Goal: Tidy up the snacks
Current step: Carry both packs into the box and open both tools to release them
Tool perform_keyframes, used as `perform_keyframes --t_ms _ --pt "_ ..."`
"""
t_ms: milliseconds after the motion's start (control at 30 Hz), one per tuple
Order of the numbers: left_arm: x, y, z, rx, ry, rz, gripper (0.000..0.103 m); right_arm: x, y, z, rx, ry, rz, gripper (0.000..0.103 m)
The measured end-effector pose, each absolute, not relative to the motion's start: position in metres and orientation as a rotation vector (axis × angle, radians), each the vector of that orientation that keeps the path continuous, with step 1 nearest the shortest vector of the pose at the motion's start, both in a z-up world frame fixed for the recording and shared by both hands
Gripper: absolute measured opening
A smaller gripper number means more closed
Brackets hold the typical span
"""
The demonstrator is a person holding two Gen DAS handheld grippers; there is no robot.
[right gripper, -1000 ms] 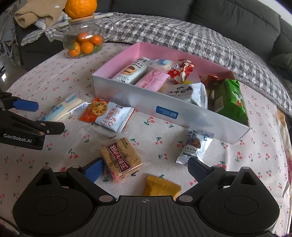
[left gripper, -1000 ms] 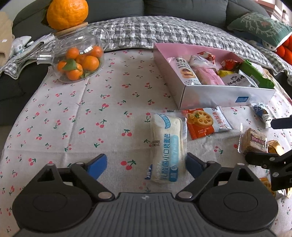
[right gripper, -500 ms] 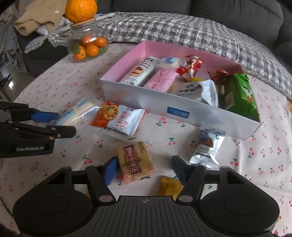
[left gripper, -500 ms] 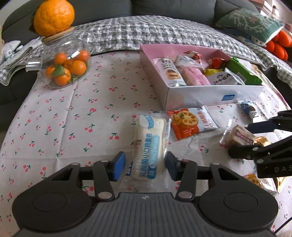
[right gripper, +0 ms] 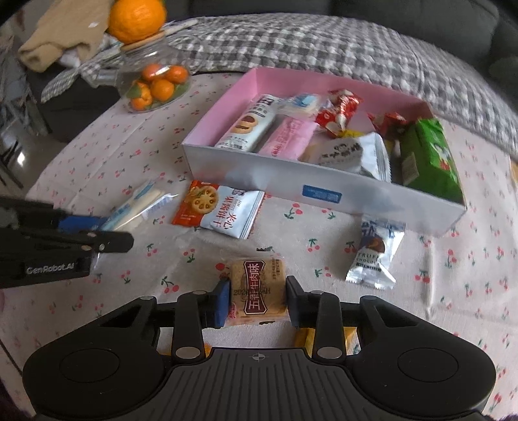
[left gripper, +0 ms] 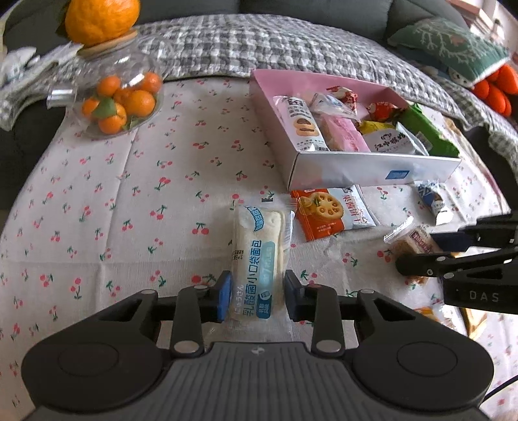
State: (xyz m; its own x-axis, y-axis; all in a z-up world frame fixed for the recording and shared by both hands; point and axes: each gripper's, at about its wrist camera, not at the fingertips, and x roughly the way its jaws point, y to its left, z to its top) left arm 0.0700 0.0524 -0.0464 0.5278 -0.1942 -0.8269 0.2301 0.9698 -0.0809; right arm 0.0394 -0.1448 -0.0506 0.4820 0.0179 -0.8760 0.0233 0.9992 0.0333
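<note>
My left gripper (left gripper: 255,296) is shut on a long white and blue bread packet (left gripper: 259,256) that lies on the cherry-print tablecloth. My right gripper (right gripper: 254,299) is shut on a square tan biscuit packet (right gripper: 257,288). A pink box (right gripper: 323,191) behind holds several snacks. In front of it lie an orange and white cracker packet (right gripper: 220,210) and a silver chocolate packet (right gripper: 375,252). The left gripper also shows in the right wrist view (right gripper: 97,236), and the right gripper shows in the left wrist view (left gripper: 437,256).
A glass jar of small oranges (left gripper: 119,100) with a big orange (left gripper: 100,19) on its lid stands at the back left. A yellow packet (right gripper: 349,340) lies under my right gripper. A grey checked blanket (left gripper: 291,48) and a sofa lie behind the table.
Both grippers have closed from wide open onto their packets: the left on the bread packet, the right on the biscuit packet. Both moved forward a little.
</note>
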Motion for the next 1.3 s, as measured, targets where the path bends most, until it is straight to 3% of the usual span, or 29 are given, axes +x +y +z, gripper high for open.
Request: perform_keyframes --t_ms 500,1300 --pt "0.068 0.067 -0.023 -0.086 0.977 -0.255 0.027 0.031 -0.174 -0.035 0.25 1.088 -0.092 0.034" --pt "0.107 0.039 0.014 -0.276 0.845 -0.241 0.027 0.051 -0.243 0.003 0.627 0.846 -0.252 0.034"
